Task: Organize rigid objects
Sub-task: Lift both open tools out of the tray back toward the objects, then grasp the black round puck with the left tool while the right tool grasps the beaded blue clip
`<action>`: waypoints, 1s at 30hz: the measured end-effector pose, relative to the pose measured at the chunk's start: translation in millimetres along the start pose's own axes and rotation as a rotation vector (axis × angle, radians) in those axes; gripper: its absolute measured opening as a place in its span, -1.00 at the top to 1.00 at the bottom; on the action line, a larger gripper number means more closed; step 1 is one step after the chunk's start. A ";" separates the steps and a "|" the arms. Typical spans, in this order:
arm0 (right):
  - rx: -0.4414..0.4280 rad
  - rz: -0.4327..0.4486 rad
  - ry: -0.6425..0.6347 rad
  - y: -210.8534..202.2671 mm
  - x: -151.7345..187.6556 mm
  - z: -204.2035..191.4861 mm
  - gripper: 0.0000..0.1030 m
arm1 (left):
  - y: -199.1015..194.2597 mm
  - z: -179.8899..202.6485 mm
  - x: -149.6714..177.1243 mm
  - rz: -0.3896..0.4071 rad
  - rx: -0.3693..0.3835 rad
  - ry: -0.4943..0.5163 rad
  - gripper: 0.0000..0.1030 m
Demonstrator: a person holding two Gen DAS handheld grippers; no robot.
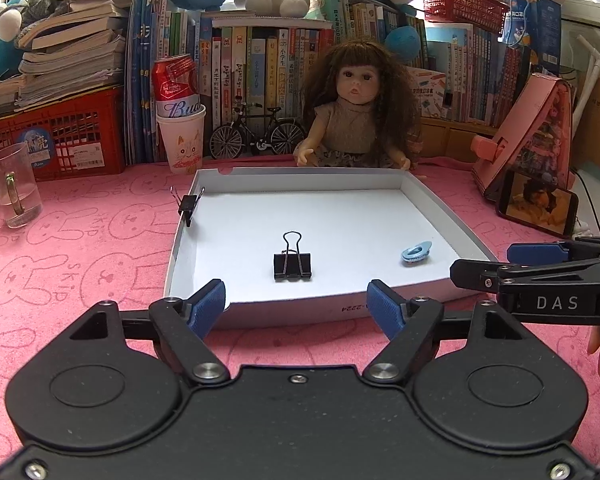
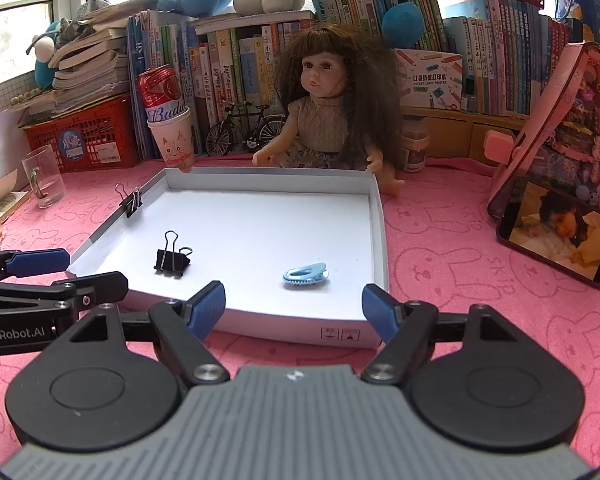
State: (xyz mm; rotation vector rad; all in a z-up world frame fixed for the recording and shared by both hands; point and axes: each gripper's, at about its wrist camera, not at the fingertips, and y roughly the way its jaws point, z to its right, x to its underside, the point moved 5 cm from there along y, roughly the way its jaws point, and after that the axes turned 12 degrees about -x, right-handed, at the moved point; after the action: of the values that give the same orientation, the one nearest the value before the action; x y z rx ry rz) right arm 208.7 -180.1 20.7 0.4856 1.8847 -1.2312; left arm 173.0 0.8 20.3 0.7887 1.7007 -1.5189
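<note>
- The worktop (image 1: 60, 240), under a pink rabbit-print cloth, fills the middle band of both views.
- A shallow white box lid (image 1: 428, 196) lies at centre frame on the cloth.
- The left gripper (image 1: 296, 300) sits at the lower centre of its own view, jaws wide with nothing between them, before the lid's near wall.
- The right gripper (image 2: 294, 304) likewise stands wide and empty at lower centre.
- A black binder clip (image 1: 292, 266) lies inside the lid, centre frame.
- A second black binder clip (image 1: 188, 205) grips the lid's left wall.
- A blue hair clip (image 2: 305, 274) lies inside, toward the lid's right.
</note>
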 end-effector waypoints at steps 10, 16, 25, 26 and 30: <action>-0.014 0.026 -0.047 -25.9 28.5 -12.3 -0.67 | -37.9 -13.7 34.6 0.030 -0.006 0.009 -0.50; -0.013 0.031 -0.055 -37.7 49.8 -17.4 -0.67 | -56.3 -20.4 51.7 0.047 -0.013 0.019 -0.50; 0.022 0.074 -0.086 -56.3 79.7 -19.7 -0.67 | -81.9 -25.7 78.0 0.108 -0.041 0.048 -0.51; 0.025 0.078 -0.090 -58.4 82.8 -20.0 -0.67 | -83.9 -26.4 81.1 0.113 -0.044 0.053 -0.50; 0.044 0.086 -0.100 -66.8 93.9 -21.4 -0.62 | -92.3 -26.6 91.7 0.118 -0.031 0.071 -0.38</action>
State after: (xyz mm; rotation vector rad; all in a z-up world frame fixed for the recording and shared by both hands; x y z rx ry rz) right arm 98.1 -201.5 -11.7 0.5139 1.7382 -1.2205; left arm 42.9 14.4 -2.8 0.9202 1.6932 -1.3966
